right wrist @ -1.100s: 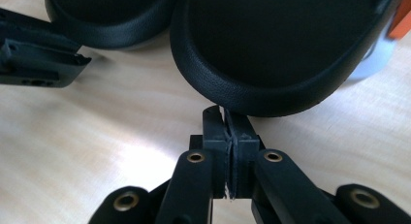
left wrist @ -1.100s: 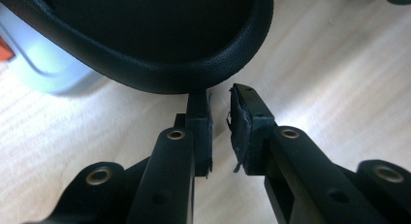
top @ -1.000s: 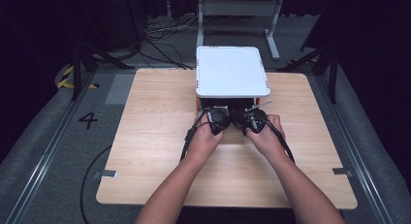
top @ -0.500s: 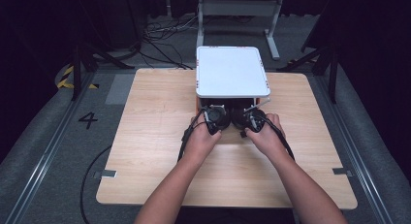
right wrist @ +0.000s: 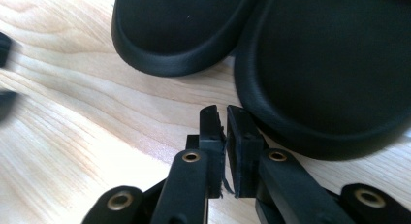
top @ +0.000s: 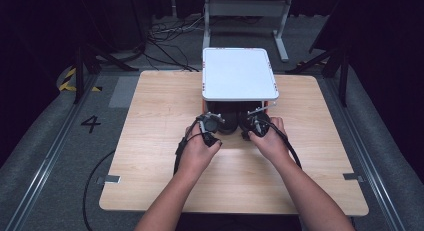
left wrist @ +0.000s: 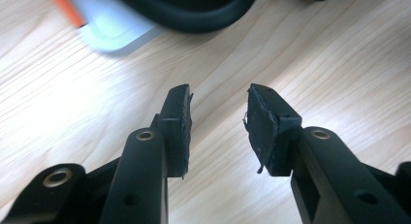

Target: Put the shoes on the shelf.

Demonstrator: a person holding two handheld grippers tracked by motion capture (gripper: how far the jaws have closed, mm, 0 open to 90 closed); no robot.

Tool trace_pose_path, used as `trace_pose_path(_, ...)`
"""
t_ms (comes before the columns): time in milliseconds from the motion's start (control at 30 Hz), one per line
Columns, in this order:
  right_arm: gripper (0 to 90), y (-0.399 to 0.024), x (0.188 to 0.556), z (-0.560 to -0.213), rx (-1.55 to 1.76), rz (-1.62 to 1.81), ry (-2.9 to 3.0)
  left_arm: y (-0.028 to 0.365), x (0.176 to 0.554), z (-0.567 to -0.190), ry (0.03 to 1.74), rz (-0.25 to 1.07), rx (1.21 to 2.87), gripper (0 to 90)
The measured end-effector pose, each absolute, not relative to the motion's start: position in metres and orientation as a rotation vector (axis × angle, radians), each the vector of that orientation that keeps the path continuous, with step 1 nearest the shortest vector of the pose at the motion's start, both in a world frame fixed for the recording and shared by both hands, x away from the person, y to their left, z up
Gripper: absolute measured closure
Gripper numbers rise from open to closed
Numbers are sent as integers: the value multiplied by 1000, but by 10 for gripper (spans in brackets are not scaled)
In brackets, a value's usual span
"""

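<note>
Under the white tray-like lid (top: pixel 239 73), at its near edge, sit two black rounded objects (right wrist: pixel 291 64), side by side on the surface (top: pixel 150 141). Your right gripper (right wrist: pixel 222 118) rests beside one, jaws nearly together, nothing held. Your left gripper (left wrist: pixel 218 103) has pulled back leftward, jaws just opening, empty; likely a release, so they stay put.

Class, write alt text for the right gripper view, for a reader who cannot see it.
The right gripper, its two black jaws nearly closed with nothing between them, points along a light wooden table at two rounded black cushion-like objects: one ahead at upper left, a larger one close on the right.
</note>
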State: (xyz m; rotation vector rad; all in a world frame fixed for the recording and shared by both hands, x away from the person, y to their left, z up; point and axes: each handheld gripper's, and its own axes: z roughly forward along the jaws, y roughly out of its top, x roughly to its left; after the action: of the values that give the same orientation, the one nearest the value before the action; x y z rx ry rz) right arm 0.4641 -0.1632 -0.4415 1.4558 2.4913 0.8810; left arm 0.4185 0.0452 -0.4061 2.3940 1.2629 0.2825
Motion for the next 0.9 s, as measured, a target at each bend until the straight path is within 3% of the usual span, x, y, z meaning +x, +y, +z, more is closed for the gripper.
trace_pose_path(167, 829, -164, 457, -436, 1431, 891, 2489, 69, 408, -399, 1268, 303, 2371, 581)
trace_pose_path(333, 757, -188, 437, -404, 1378, 968, 2432, 98, 396, -391, 1257, 308, 2356, 504)
trace_pose_path(600, 474, -246, 418, -373, 1296, 1054, 2350, 136, 383, -379, 1137, 303, 2347, 296)
trace_pose_path(667, 415, -259, 415, -369, 1271, 1055, 2340, 146, 380, -377, 1103, 314, 2354, 279)
trace_pose_path(900, 345, -300, 405, -366, 1283, 1035, 2297, 181, 376, -373, 1121, 346, 2327, 206)
